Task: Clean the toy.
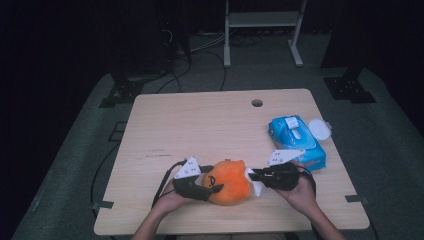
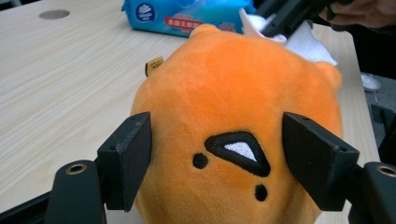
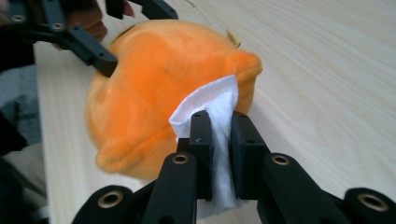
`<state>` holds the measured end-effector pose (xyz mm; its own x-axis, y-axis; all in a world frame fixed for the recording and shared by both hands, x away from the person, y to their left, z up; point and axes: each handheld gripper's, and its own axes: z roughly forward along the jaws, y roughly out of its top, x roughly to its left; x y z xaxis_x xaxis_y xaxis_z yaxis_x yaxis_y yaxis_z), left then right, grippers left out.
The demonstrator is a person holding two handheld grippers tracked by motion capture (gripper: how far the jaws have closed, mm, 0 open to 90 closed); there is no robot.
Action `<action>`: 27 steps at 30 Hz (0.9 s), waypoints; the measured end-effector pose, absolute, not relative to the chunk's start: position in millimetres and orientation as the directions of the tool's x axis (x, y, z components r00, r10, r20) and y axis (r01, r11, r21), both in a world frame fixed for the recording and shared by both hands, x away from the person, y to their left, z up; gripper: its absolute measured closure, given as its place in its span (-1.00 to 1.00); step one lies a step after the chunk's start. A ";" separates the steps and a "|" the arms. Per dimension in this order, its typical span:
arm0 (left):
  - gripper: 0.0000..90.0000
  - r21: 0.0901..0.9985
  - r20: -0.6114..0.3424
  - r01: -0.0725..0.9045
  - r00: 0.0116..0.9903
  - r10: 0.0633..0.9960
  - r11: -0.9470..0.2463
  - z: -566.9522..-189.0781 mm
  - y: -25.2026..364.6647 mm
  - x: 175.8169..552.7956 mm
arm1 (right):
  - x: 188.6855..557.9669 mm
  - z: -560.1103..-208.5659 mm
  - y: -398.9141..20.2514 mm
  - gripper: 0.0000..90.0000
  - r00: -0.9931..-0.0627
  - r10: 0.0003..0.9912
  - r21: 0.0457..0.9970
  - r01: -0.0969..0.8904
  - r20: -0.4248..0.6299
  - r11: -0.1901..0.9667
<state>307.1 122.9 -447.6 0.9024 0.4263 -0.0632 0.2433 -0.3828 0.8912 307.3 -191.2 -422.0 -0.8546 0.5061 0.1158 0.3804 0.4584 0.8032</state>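
Observation:
An orange plush toy [image 1: 227,182] with a black stitched face lies near the front edge of the wooden table [image 1: 200,125]. My left gripper [image 1: 212,187] comes at it from the left. In the left gripper view the two jaws press into the sides of the plush [image 2: 233,93], one on each side of the face, so the gripper [image 2: 217,123] is shut on it. My right gripper [image 3: 220,119] is shut on a folded white wipe [image 3: 210,100]. The wipe's free end lies against the plush's [image 3: 154,93] right side, by an ear.
A blue pack of wet wipes [image 1: 295,142] lies at the table's right, with a round white lid [image 1: 319,129] beside it. A cable hole [image 1: 257,103] sits near the far edge. A metal stand and cables are on the floor beyond the table.

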 end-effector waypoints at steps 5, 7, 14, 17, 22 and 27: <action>-0.42 0.893 -0.067 0.249 0.897 0.438 -0.374 -449.1 119.8 307.0 | 299.3 -409.5 -183.2 0.77 -0.880 0.451 0.836 0.354 0.147 0.420; -0.42 0.893 -0.055 0.240 0.897 0.438 -0.380 -449.0 117.0 305.8 | 297.4 -406.3 -178.9 0.77 -0.891 0.426 0.848 0.342 0.156 0.405; -0.41 0.890 -0.039 0.232 0.896 0.442 -0.393 -447.8 114.7 303.9 | 305.9 -414.7 -188.0 0.77 -0.868 0.473 0.822 0.377 0.152 0.427; -0.41 0.889 -0.058 0.253 0.888 0.456 -0.380 -448.4 115.7 305.9 | 298.6 -410.4 -187.4 0.77 -0.882 0.443 0.824 0.368 0.163 0.430; -0.41 0.892 -0.070 0.263 0.884 0.462 -0.368 -450.4 115.3 307.7 | 286.2 -406.0 -169.7 0.77 -0.922 0.366 0.825 0.303 0.128 0.476; -0.38 0.896 -0.049 0.234 0.897 0.440 -0.378 -448.9 110.9 302.9 | 295.7 -409.1 -179.2 0.77 -0.896 0.422 0.830 0.337 0.138 0.445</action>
<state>302.9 110.9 -448.9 0.8968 0.4397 -0.0487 0.2340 -0.3780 0.8957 295.7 -179.2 -409.1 -0.8963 0.4215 0.1376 0.3367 0.4451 0.8298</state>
